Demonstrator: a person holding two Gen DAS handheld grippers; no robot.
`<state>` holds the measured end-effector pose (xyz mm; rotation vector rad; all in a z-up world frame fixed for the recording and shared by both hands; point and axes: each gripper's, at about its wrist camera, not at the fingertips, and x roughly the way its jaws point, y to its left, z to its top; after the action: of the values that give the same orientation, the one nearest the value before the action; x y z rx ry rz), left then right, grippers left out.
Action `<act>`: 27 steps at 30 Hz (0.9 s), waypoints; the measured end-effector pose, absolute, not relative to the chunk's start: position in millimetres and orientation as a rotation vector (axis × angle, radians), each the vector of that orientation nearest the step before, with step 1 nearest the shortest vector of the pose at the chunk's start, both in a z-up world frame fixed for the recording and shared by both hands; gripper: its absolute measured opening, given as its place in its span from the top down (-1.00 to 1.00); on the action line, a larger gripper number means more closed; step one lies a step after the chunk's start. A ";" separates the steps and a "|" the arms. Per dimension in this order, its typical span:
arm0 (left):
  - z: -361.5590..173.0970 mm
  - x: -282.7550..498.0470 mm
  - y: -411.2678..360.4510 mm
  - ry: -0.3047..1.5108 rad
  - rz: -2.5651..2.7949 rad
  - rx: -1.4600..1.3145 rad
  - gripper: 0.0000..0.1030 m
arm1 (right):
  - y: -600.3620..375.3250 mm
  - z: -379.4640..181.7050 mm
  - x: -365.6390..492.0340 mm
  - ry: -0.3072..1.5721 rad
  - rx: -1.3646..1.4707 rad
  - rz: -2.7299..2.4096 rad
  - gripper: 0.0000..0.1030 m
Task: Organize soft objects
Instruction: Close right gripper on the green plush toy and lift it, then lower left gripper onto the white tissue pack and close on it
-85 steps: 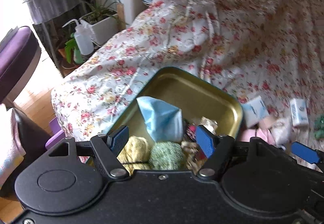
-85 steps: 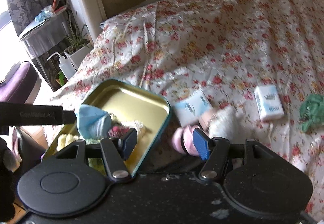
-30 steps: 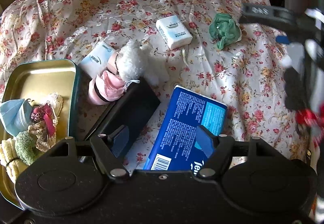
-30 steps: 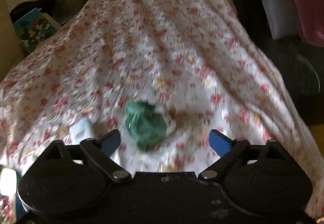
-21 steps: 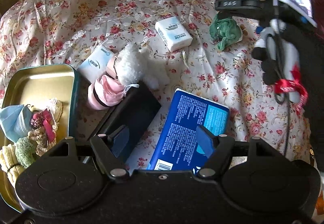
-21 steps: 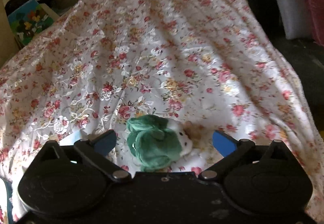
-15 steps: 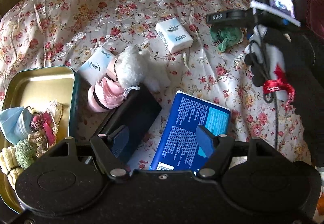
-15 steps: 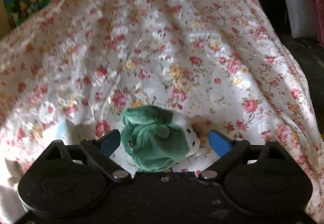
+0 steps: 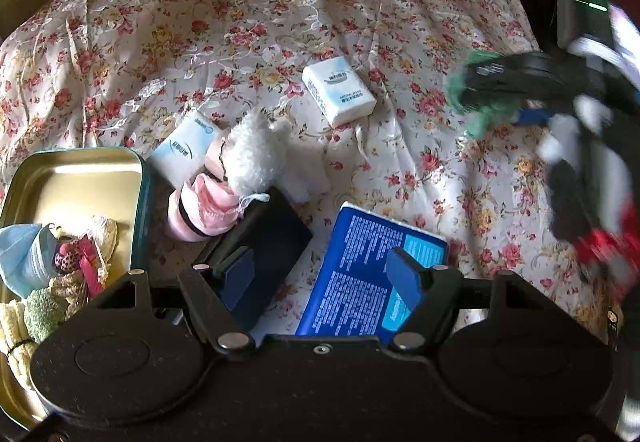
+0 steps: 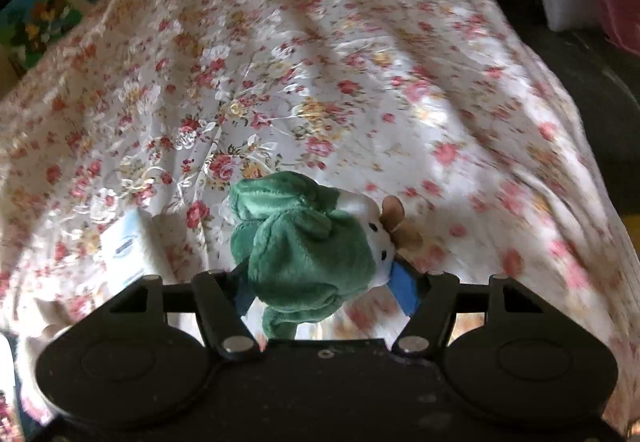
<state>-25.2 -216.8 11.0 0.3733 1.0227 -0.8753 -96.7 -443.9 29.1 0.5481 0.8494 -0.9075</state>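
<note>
Now the right gripper [image 10: 326, 284] has just been closing its jaws, and the green plush toy [image 10: 304, 242] sits squarely between the blue pads, both of them pressing into its sides. From the right wrist view the toy fills the six o'clock centre, its white face and tan bow poking out toward three o'clock, with the floral bedspread [image 10: 320, 62] stretching away to twelve. A white tissue pack [image 10: 128, 246] lies just beside it at nine o'clock.

Over on the left wrist view, the same grab shows blurred at two o'clock. The left gripper [image 9: 326, 274] hangs with jaws spread and nothing between them, above a blue tissue package [image 9: 372, 274] and a black case [image 9: 268, 238]. At nine o'clock the metal tin [image 9: 80, 178] holds a blue face mask [image 9: 24, 258] and small knitted pieces. A white fluffy toy [image 9: 256, 154] and a pink mask bundle [image 9: 204, 206] lie touching each other near the centre, just beside the tin.
</note>
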 end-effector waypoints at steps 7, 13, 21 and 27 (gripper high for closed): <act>16.1 -27.3 -226.2 0.936 -0.880 0.381 -0.33 | -395.2 47.2 -152.4 0.723 0.608 -0.943 -0.29; 20.7 -26.9 -237.7 0.869 -0.904 0.373 -0.38 | -380.2 39.0 -153.4 0.708 0.498 -0.999 -0.29; 19.4 6.6 -268.6 0.815 -0.856 0.397 -0.75 | -397.7 23.9 -164.2 0.736 0.546 -1.024 -0.29; -2.5 20.5 -308.8 0.787 -0.916 0.561 -0.73 | -387.6 23.3 -156.6 0.736 0.458 -1.032 -0.29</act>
<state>20.5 -308.8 -2.5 0.5606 0.7871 -0.9163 -156.6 -387.6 23.3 0.4576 0.7357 -1.0317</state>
